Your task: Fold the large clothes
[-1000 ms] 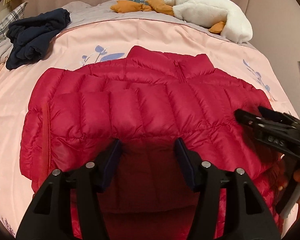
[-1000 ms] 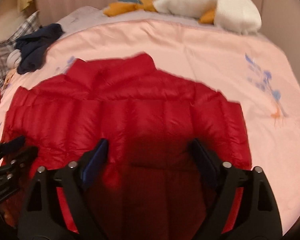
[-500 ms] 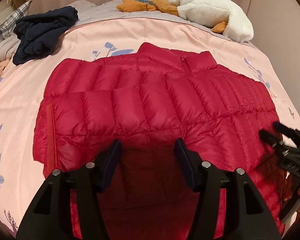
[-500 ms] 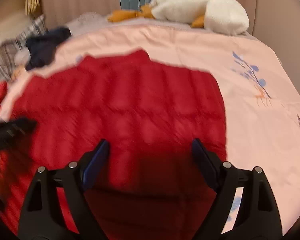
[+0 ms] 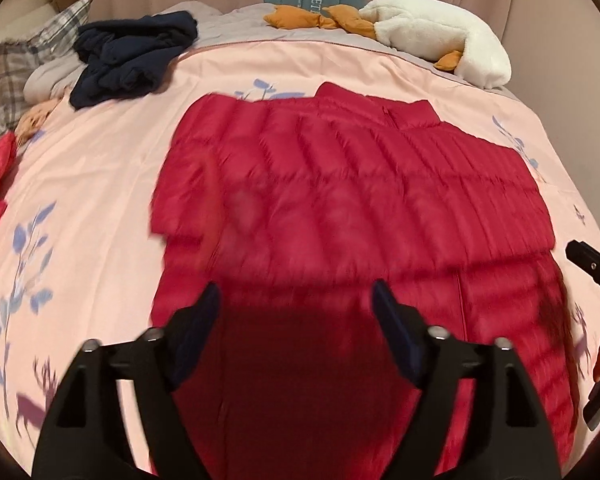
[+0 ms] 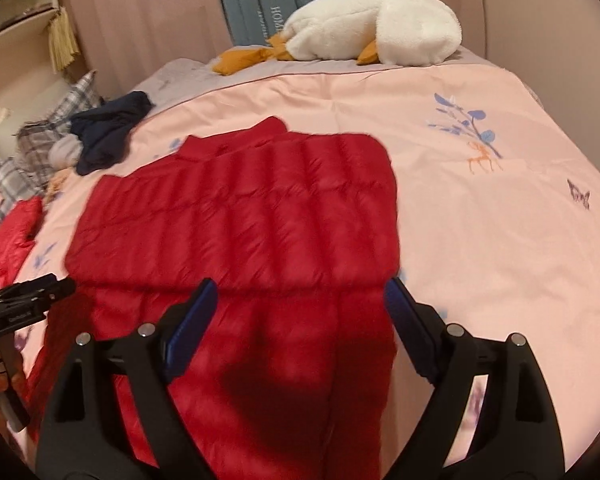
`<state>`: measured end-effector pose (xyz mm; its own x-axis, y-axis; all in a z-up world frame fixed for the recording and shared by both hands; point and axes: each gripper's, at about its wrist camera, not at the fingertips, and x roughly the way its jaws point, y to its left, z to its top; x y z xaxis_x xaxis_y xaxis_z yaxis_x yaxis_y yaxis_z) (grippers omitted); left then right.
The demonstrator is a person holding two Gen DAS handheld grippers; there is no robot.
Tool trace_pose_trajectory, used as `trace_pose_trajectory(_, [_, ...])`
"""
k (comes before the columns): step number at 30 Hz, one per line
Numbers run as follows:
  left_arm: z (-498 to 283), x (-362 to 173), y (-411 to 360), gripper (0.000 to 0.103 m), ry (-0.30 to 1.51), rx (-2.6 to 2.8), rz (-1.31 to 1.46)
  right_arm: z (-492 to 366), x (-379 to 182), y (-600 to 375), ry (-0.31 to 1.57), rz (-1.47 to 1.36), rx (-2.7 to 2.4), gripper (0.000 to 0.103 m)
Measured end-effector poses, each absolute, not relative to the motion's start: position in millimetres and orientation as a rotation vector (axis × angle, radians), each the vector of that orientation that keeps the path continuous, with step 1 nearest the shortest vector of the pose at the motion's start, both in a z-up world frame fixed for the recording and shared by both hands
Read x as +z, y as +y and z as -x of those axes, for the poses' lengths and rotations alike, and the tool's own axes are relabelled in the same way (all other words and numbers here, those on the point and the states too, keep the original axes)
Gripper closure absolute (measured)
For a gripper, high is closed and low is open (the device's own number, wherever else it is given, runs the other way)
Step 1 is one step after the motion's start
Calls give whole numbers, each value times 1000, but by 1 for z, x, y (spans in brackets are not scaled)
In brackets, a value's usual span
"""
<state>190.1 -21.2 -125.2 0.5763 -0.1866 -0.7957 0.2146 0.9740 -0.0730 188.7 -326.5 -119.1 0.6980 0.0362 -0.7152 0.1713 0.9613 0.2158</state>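
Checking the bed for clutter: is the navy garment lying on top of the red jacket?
No, the navy garment lies apart from the red jacket, with pink cover between them.

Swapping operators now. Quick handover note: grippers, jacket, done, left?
Left gripper: open, nothing between the pads; its jaws have just been opening.
Right gripper: open, empty.
Red puffer jacket: flat on the pink duvet, collar toward the plush goose.
Done: both sleeves appear folded across the chest.
Left: probably fold the hem up toward the collar.
Navy garment lies unfolded near the pillows.
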Motion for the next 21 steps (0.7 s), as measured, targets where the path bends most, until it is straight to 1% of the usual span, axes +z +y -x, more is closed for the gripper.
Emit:
trace_pose_trajectory(4, [-160,-128,-2,14,946,-250,-6,-154,-122,-317,826,-309,-32,16])
trace_pose_trajectory(9, [-118,-139,33,14,991,-240,45,-111,-131,-311,857,-340,-30,13])
trace_pose_trajectory(13, [-77,-154,72,14,1023,-247,144,-68,-145,-314,883,-388,-57,12])
trace_pose_trajectory(15, [-63,-161,87,12,1043,-252,196,-47,-153,-316,900,-418,-73,12])
trace_pose_trajectory(16, [-57,-164,92,10,1046,-259,216,-41,-155,-317,907,-422,-79,12])
trace_pose_trajectory(21, [-36,-164,100,10,1030,-282,235,-10,-160,-321,914,-463,-106,12])
